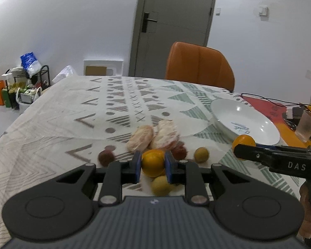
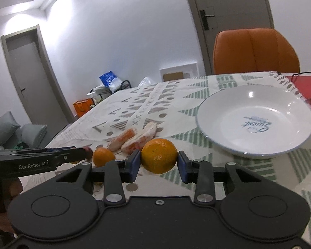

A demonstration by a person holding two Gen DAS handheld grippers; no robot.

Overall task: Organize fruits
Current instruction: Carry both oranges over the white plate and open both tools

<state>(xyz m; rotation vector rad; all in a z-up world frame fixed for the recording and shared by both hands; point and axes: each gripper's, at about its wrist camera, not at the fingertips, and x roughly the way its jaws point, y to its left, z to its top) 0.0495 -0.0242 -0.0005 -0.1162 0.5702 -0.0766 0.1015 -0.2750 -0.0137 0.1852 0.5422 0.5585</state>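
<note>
My left gripper (image 1: 152,164) is shut on an orange (image 1: 153,162) low over the patterned tablecloth (image 1: 72,112). My right gripper (image 2: 159,162) is shut on a second orange (image 2: 159,155), held above the cloth just short of the white plate (image 2: 255,122). That orange (image 1: 243,142) and the plate (image 1: 244,122) also show in the left wrist view, at the right. Two peeled pomelo segments (image 1: 153,137), two small dark red fruits (image 1: 105,156) and two small yellow fruits (image 1: 201,154) lie on the cloth around the left gripper. The left gripper's orange (image 2: 103,156) shows in the right wrist view.
An orange chair (image 1: 199,66) stands at the table's far side. A clear plastic cup (image 1: 305,125), cables and small items sit at the far right on the red part of the cloth. A grey door (image 1: 172,27) and floor clutter (image 1: 24,83) lie behind.
</note>
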